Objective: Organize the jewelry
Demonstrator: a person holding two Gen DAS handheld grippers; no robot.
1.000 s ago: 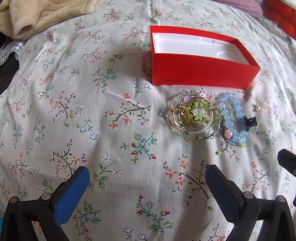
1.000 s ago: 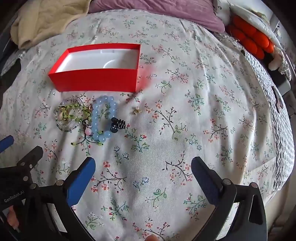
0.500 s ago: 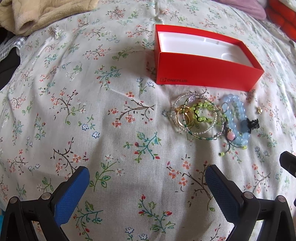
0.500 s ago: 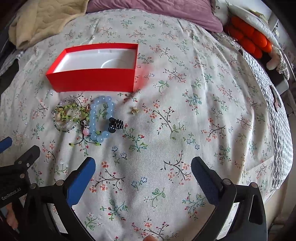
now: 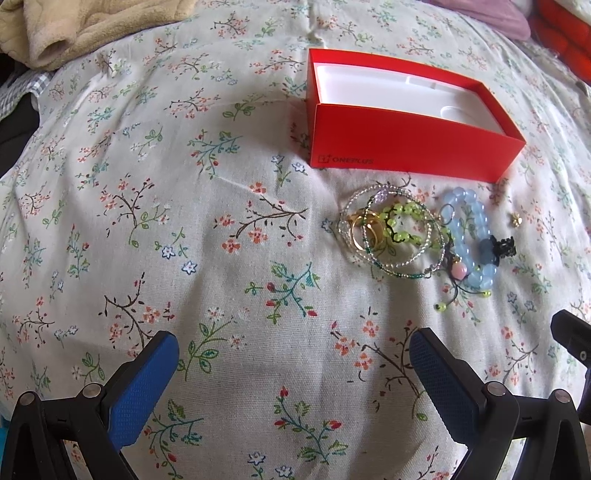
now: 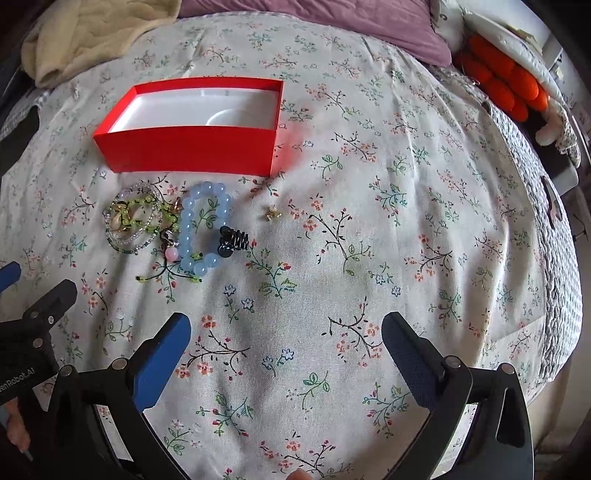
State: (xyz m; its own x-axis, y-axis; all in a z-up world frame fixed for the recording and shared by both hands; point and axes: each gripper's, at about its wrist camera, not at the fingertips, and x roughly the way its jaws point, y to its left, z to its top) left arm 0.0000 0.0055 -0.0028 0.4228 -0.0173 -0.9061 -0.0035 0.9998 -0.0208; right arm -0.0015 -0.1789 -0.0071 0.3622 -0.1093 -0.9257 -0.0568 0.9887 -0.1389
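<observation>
An open red box with a white inside sits on the floral bedspread. In front of it lies a tangle of beaded bracelets and gold rings, a pale blue bead bracelet, a small black hair claw and a small gold stud. My left gripper is open and empty, well short of the jewelry. My right gripper is open and empty, to the right of and nearer than the jewelry.
A beige blanket lies at the far left and a purple pillow at the back. Orange cushions sit at the far right. The bed edge drops off on the right.
Both views have shifted slightly: the box and jewelry sit a little lower and nearer in the left wrist view. Both grippers stay open and nothing on the bed has moved.
</observation>
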